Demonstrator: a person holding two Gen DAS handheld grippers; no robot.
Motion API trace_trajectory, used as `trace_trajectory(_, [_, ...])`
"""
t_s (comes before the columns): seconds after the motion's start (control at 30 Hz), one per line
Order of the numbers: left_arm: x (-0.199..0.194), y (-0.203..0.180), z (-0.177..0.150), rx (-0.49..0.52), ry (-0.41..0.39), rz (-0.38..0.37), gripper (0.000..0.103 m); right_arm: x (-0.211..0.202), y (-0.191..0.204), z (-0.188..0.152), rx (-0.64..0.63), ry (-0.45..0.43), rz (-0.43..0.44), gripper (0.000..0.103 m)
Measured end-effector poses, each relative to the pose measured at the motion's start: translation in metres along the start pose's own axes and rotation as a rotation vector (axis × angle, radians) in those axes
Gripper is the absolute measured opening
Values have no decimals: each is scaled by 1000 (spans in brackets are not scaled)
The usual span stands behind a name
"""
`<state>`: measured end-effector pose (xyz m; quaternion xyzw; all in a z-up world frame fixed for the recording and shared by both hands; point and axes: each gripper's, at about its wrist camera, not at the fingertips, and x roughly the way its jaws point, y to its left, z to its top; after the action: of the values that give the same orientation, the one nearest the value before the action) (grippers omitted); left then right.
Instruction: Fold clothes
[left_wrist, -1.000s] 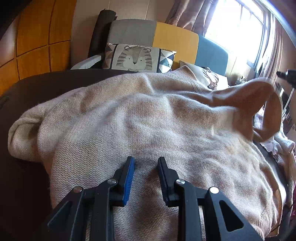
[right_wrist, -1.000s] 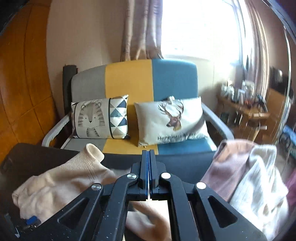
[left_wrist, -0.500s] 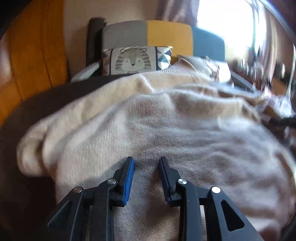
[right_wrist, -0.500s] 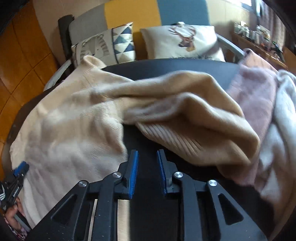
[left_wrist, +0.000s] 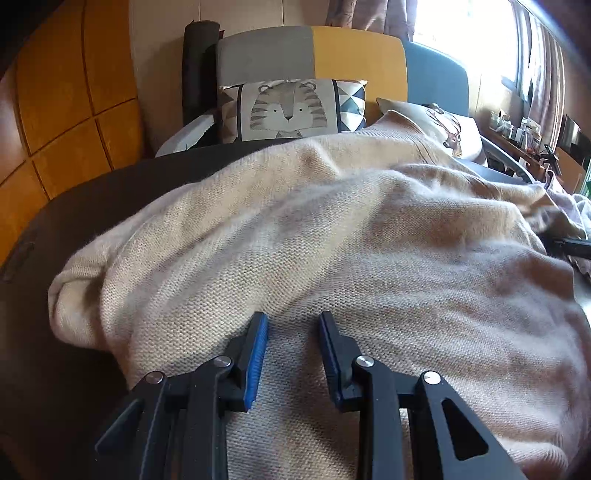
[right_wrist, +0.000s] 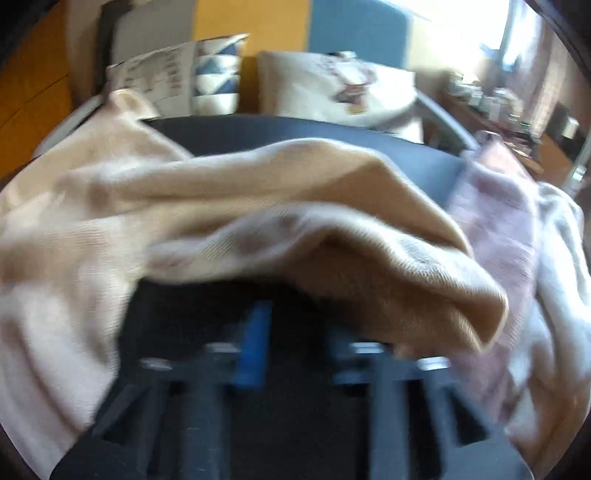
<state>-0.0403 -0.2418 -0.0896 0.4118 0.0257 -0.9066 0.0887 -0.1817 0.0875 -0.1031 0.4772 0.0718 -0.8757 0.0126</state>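
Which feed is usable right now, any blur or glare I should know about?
Left wrist view: sharp; beige sweater knit is readable, the window blown out top right. Right wrist view: motion-blurred throughout; right gripper smeared, its fingers apart, the window glaring.

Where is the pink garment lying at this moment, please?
In the right wrist view, the pink garment lies on the right, between the beige sweater and a white garment.

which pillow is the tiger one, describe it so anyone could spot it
Start at the sofa behind the dark table, with its grey, yellow and blue back panels. The tiger pillow leans on the grey-yellow part, just past the beige sweater. Unlike the deer pillow beside it, it has triangle-patterned ends.
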Motion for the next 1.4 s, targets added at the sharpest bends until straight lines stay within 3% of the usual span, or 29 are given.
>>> trace_trajectory(0.27, [-1, -1, 6, -5, 13, -17, 30, -83, -39, 22, -51, -149, -11, 2])
trace_trajectory(0.4, [-13, -7, 10, -58, 11, -85, 29, -136, -69, 42, -46, -256, -48, 2])
trace_trajectory(0.47, [-20, -10, 11, -91, -6, -125, 29, -150, -80, 48, -41, -280, -4, 2])
trace_trajectory(0.53, [-28, -14, 10, -125, -27, -163, 29, -135, -78, 52, -25, -208, 83, 7])
trace_trajectory(0.6, [-35, -15, 8, -153, -46, -173, 29, -108, -73, 43, 7, -95, 140, 32])
trace_trajectory(0.63, [-39, -12, 7, -165, -54, -172, 29, -96, -68, 34, 20, -65, 146, 35])
trace_trajectory(0.77, [-50, 20, 4, -237, -78, -159, 29, -46, -45, 7, 4, 8, 97, 36])
trace_trajectory(0.97, [-59, 127, -10, -527, -55, -22, 29, 4, -25, 2, -77, 66, -31, 36])
trace_trajectory(1.03, [-57, 154, -14, -574, -24, 11, 29, 14, -26, -1, -81, 93, -49, 41])
trace_trajectory(1.07, [-56, 164, -16, -589, -21, 18, 29, 15, -25, -1, -84, 84, -52, 49])
trace_trajectory(1.23, [-34, 186, -21, -562, 60, 63, 30, 17, -22, 1, -96, 97, -72, 50])
trace_trajectory(1.33, [-14, 185, -23, -542, 124, 47, 30, 18, -26, 3, -63, 110, -47, 50])
trace_trajectory(1.4, [-9, 180, -23, -568, 107, -27, 30, 19, -28, 4, -54, 116, -43, 50])
